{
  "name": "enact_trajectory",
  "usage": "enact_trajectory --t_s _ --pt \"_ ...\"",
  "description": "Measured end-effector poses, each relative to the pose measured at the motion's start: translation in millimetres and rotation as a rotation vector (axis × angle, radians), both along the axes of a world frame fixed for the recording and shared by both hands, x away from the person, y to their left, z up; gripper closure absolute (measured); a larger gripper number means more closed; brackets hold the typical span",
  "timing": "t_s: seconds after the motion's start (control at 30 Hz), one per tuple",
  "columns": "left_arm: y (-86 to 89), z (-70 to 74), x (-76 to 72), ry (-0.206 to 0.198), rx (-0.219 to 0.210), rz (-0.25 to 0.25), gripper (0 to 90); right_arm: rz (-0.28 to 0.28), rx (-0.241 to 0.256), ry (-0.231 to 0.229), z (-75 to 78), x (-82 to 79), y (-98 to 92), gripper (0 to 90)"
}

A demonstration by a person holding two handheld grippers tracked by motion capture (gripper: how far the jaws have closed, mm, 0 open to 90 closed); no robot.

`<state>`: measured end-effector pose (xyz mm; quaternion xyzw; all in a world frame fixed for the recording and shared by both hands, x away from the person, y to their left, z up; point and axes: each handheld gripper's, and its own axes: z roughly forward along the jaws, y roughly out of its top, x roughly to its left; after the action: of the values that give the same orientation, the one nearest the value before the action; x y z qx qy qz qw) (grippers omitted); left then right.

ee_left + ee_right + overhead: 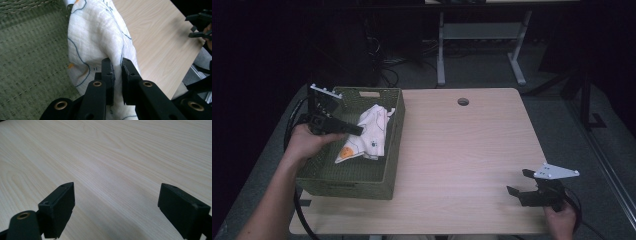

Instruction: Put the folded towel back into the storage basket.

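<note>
Left gripper point(117, 72) clamped on thin fold of cloth point(97, 37) in basket point(362, 182); right gripper point(116, 202) spread wide over table point(112, 150); fold may slip free

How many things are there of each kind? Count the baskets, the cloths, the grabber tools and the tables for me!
Baskets: 1, the green woven basket
Cloths: 1, the white cloth
Grabber tools: 2, the left gripper and the right gripper
Tables: 1, the wooden table
Total: 5
</note>
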<state>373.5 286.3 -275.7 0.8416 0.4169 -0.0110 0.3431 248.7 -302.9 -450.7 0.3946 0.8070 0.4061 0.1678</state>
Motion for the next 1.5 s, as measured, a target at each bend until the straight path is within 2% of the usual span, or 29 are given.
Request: enact_trajectory --t_s 0.13,0.3,0.43,0.5,0.57,0.7,0.73,1.03,1.5 --pt "4.1 -7.9 3.4 0.012 0.038 0.013 82.2 -0.002 -0.004 0.0 -0.2 -0.2 0.3 13.5" --pt "5.1 -15.2 6.8 0.022 0.069 0.013 82.0 -0.004 -0.003 -0.001 -0.3 -0.3 0.0 13.5" --pt "5.1 -23.6 10.3 0.029 0.111 0.006 81.7 -0.01 -0.005 0.003 -0.7 0.4 -0.3 13.5" --pt "4.7 -24.8 10.5 0.029 0.114 0.007 81.7 -0.011 -0.004 0.001 -0.6 0.6 -0.5 13.5" --pt "4.8 -29.7 12.2 0.031 0.14 0.004 81.6 -0.01 -0.005 -0.001 -0.5 0.6 -0.8 13.5" --pt "4.7 -34.5 13.7 0.04 0.157 0.0 81.5 -0.01 -0.003 0.003 -0.7 0.8 -0.4 13.5" --pt "4.3 -36.8 15.4 0.045 0.183 -0.01 81.5 -0.01 -0.005 0.003 -0.6 0.7 -0.3 13.5" --pt "-3.6 -44.8 21.1 0.046 0.23 -0.033 81.4 -0.013 -0.004 -0.002 -0.2 0.8 -1.8 13.5" --pt "-15.3 -59.8 31.1 0.077 0.299 -0.064 81.4 -0.019 0.001 0.002 -0.3 0.8 -4.0 13.5"
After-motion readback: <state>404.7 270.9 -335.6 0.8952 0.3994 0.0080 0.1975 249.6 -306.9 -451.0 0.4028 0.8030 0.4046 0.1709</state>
